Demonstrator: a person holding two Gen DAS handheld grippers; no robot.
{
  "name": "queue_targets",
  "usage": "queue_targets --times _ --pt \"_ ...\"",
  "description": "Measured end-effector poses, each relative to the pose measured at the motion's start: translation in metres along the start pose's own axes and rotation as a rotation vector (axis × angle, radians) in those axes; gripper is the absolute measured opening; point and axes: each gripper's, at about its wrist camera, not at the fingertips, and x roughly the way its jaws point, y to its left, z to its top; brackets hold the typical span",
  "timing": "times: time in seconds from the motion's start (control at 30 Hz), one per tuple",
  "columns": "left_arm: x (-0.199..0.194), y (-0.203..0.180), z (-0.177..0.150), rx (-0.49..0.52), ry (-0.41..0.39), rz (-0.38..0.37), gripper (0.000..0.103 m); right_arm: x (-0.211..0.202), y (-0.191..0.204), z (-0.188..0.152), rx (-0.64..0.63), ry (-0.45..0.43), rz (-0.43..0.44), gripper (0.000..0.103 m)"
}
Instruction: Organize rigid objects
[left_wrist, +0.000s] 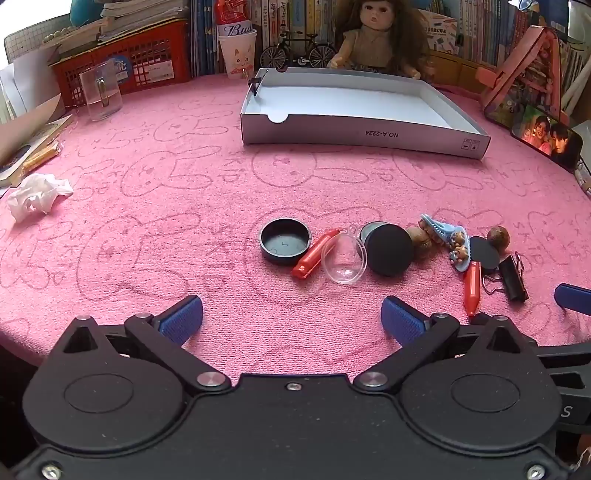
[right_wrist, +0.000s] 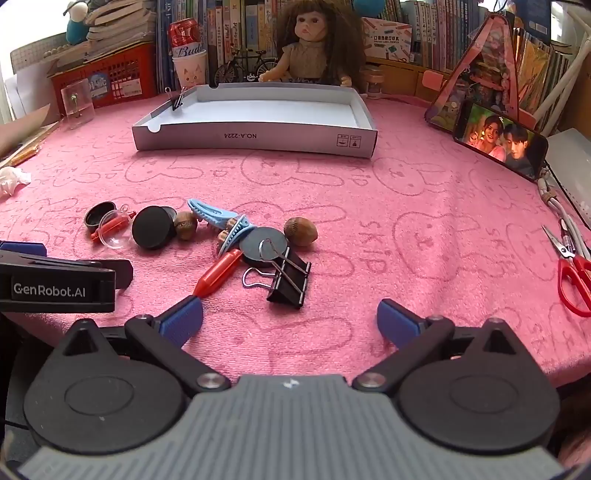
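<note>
Both grippers spread wide over pink cloth, nothing held.

Left gripper tilted down, fingers far apart and bare, aimed at a row of small items: black cap lying open side up, red tube leaning against it, clear dome touching the tube, black disc just beside the dome. Right gripper likewise tilted down, fingers well apart and empty, near a binder clip, a second red tube, a blue hair clip, a grey disc under the clip's handle and a nut beside it. Further back, open white box with a small binder clip on its left wall. Doll seated behind the box. Scissors at far right, phone propped up, crumpled tissue at left.
</note>
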Motion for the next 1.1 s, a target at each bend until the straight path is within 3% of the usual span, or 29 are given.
queue_targets --times 1.1 --pt "0.0009 -0.0009 0.0030 -0.004 0.017 0.016 0.103 -0.0004 -0.0002 -0.0003 -0.004 -0.006 0.003 0.103"
